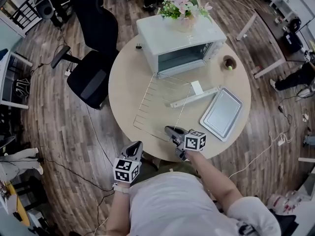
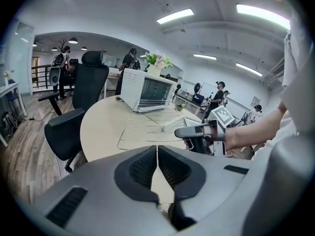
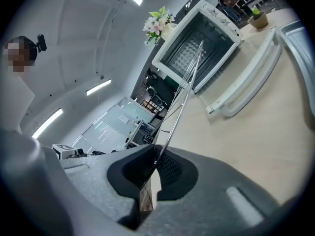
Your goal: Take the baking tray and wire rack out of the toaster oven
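Rack [image 1: 162,102] pinched in right tongs [image 1: 171,131] (tray [image 1: 222,113] lies alongside).

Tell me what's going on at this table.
A person with a gripper in each hand is emptying the toaster oven. The right gripper is shut on the near edge of the wire rack, out in front of the open oven. The baking tray already lies on the round table beside it. The left gripper is shut and empty, near the table's edge.

On the table [image 1: 125,90], oven [image 1: 172,33] sits at 12 with flowers [image 1: 183,6] on top, rack [image 1: 160,102] in front toward 6, tray [image 1: 221,113] at 4, chair [image 1: 91,77] off at 9.
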A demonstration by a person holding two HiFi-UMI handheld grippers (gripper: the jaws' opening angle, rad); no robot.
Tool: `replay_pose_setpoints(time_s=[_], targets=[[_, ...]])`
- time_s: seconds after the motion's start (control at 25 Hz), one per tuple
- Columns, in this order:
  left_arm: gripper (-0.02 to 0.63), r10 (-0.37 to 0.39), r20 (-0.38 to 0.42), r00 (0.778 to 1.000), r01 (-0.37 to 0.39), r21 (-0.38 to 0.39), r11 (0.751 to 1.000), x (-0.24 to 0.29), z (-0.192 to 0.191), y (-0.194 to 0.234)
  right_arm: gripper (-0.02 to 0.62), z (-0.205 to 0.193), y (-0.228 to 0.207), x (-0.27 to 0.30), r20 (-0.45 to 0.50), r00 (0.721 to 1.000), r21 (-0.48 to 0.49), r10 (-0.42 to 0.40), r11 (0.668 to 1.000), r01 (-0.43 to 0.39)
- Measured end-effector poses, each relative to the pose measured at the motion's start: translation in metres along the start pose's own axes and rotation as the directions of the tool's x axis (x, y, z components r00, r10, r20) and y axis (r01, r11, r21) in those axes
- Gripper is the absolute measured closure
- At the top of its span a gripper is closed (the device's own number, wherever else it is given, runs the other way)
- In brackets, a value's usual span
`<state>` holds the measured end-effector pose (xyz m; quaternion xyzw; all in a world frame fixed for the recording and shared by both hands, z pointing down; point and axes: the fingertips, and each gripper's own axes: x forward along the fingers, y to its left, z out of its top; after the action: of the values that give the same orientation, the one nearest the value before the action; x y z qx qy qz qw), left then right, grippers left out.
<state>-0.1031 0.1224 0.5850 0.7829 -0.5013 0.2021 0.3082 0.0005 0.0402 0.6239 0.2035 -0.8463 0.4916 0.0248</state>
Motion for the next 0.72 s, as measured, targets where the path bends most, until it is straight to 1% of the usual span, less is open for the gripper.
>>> replay_pose_setpoints(time_s=[0.36,0.72], targets=[[0.614,-0.002,0.007,1.000,0.003,-0.021,1.000,-0.038,0.000,0.057,0.586,-0.022,0.018,0.065,-0.057,0.998,0.051,-0.022,0.998,0.025],[0.614,-0.009,0.004,1.000,0.009,-0.036,0.999,-0.060,-0.003,0.112,0.586,-0.032,0.020,0.121,-0.068,0.996,0.107,-0.055,0.992,0.062]])
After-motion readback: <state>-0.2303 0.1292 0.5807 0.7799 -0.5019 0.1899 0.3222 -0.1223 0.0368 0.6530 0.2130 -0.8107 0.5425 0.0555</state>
